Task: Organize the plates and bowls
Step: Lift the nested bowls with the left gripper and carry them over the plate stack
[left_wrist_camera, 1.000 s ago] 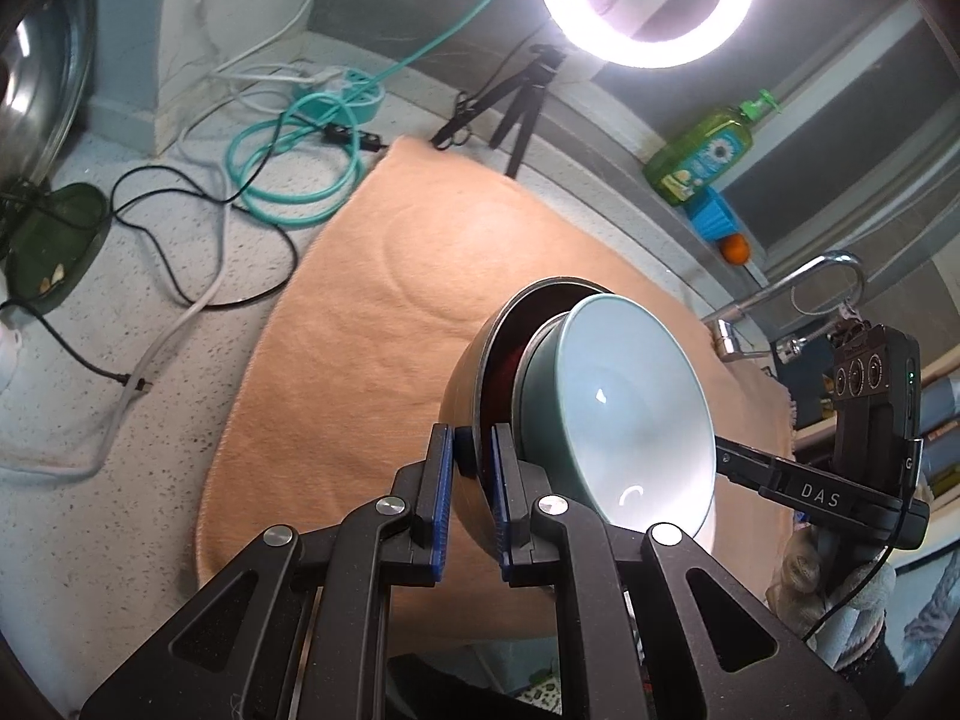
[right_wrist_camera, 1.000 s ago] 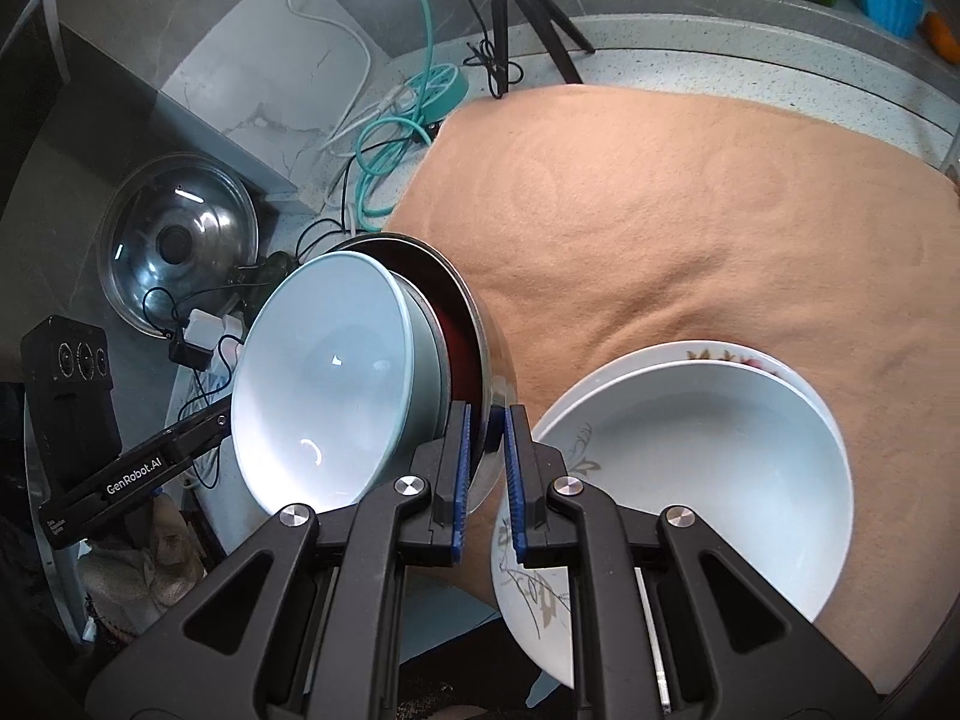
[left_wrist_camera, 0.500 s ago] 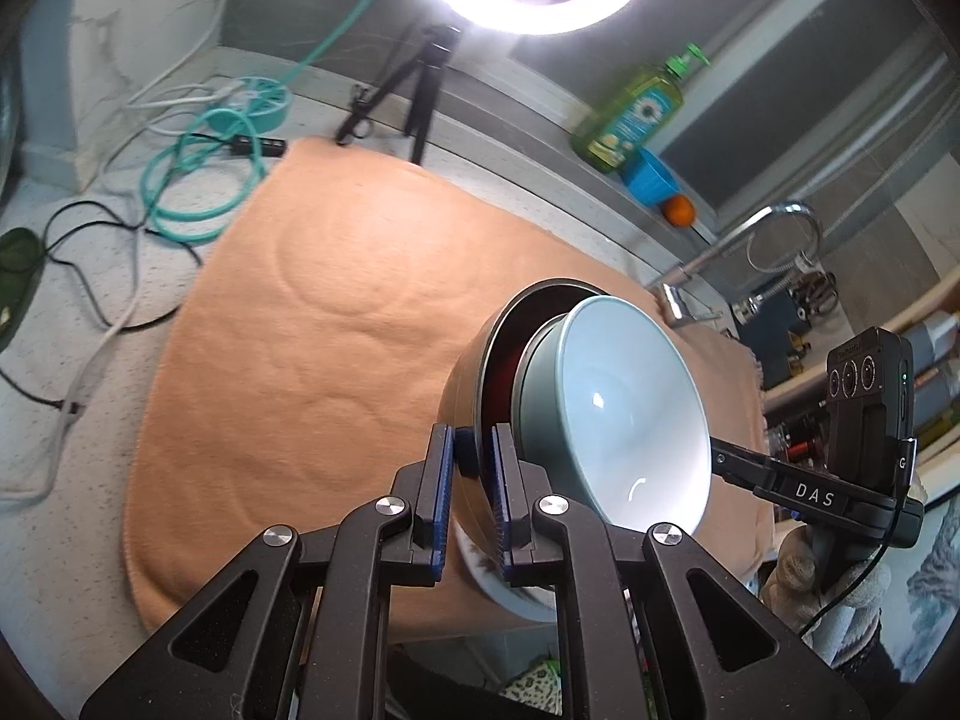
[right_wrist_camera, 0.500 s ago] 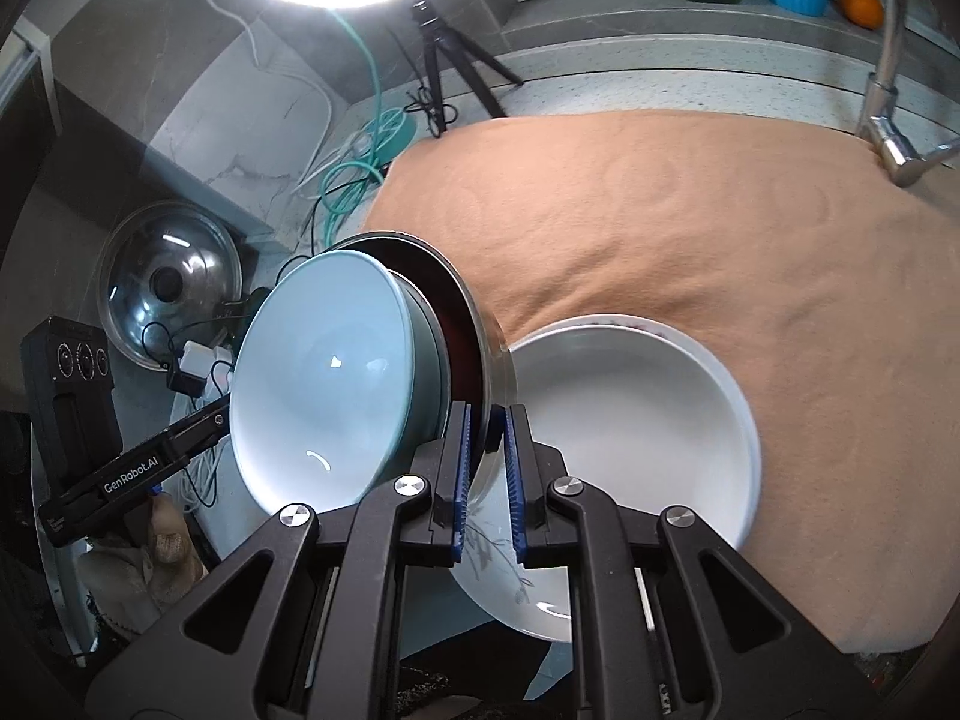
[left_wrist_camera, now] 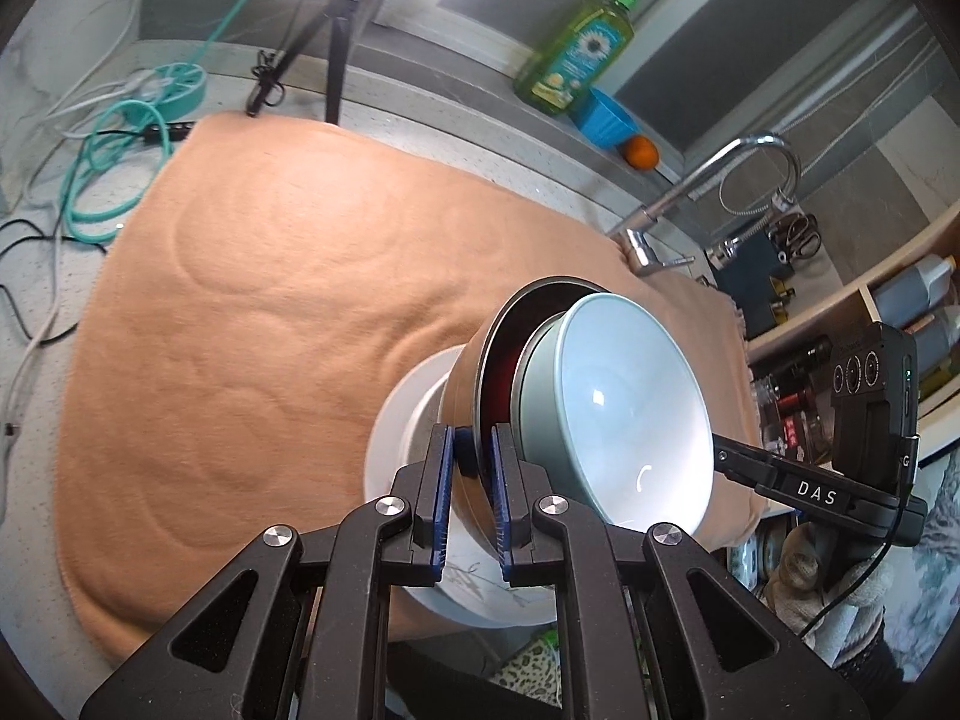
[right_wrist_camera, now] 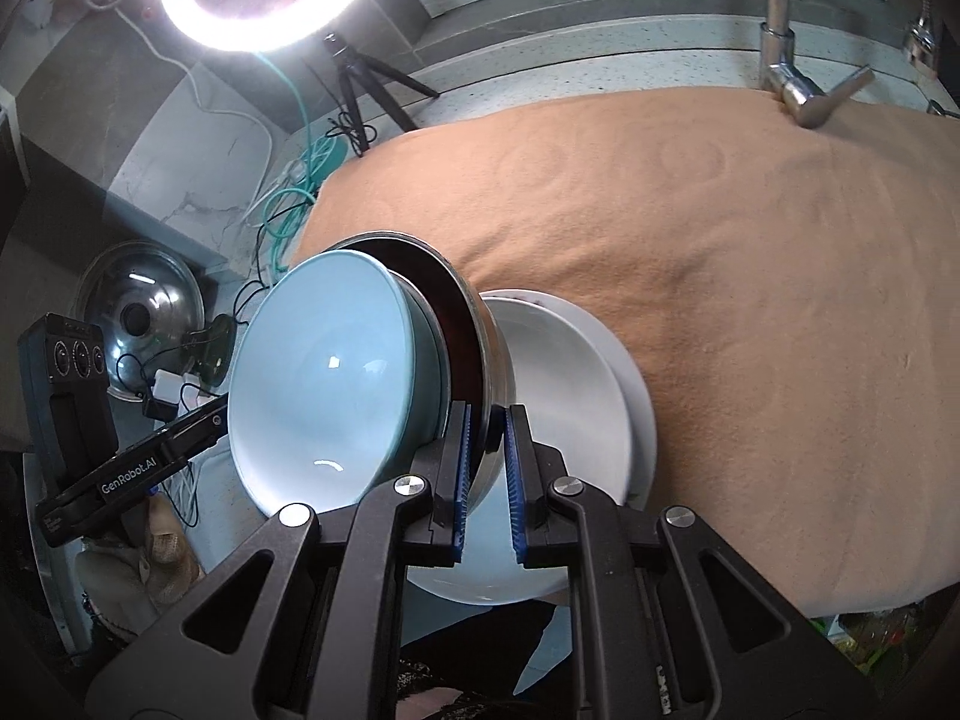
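A steel bowl [left_wrist_camera: 474, 372] with a dark red inside has a light blue bowl [left_wrist_camera: 624, 402] nested in it, and the pair hangs tilted in the air. My left gripper [left_wrist_camera: 471, 450] is shut on the steel rim at one side. My right gripper [right_wrist_camera: 485, 420] is shut on the rim at the opposite side, where the steel bowl [right_wrist_camera: 489, 348] and the blue bowl [right_wrist_camera: 324, 378] fill the near view. Just beneath them a stack of white plates [right_wrist_camera: 570, 396] lies on the orange cloth [right_wrist_camera: 750, 270], near its front edge. The plates [left_wrist_camera: 408, 420] are partly hidden by the bowls.
A ring light on a tripod [right_wrist_camera: 360, 78] stands behind the cloth, with coiled cables [left_wrist_camera: 108, 180] on the counter to the left. A steel lid [right_wrist_camera: 144, 312] leans at the far left. A soap bottle [left_wrist_camera: 576, 54], blue cup [left_wrist_camera: 606, 120], orange [left_wrist_camera: 642, 153] and tap [left_wrist_camera: 708, 192] line the back right.
Both grippers have carried the nested bowls sideways across the cloth, and the bowls now hang over the white plates. The grips have not changed.
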`<state>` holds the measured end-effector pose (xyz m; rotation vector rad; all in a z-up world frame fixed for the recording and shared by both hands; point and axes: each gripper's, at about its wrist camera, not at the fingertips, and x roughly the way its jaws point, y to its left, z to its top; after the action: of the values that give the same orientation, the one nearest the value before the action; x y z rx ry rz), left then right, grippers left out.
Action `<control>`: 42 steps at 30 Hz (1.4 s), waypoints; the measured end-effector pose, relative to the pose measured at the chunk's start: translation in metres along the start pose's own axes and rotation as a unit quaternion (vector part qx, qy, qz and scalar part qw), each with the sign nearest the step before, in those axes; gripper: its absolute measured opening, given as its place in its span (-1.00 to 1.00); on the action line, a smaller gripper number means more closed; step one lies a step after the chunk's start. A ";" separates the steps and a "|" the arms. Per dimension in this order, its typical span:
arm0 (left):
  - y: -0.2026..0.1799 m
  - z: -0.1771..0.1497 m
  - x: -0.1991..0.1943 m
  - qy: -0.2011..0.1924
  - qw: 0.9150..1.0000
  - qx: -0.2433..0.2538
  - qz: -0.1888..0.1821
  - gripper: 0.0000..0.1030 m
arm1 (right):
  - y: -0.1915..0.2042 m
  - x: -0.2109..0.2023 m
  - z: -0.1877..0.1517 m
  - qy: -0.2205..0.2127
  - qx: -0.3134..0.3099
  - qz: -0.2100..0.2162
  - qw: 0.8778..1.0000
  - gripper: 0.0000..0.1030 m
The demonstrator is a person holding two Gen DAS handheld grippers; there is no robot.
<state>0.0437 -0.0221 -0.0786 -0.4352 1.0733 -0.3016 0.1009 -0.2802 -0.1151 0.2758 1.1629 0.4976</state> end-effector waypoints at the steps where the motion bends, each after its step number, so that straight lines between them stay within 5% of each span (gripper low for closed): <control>1: -0.002 0.000 0.003 0.003 1.000 0.002 0.000 -0.81 | -0.002 0.000 0.000 0.000 0.002 -0.001 1.000 -0.78; 42: -0.007 -0.003 0.029 0.044 0.999 0.010 0.007 -0.81 | -0.024 0.014 -0.012 0.022 0.025 -0.010 0.999 -0.78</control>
<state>0.0543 -0.0419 -0.0991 -0.3989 1.1576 -0.3212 0.1000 -0.2944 -0.1422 0.2977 1.2219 0.4584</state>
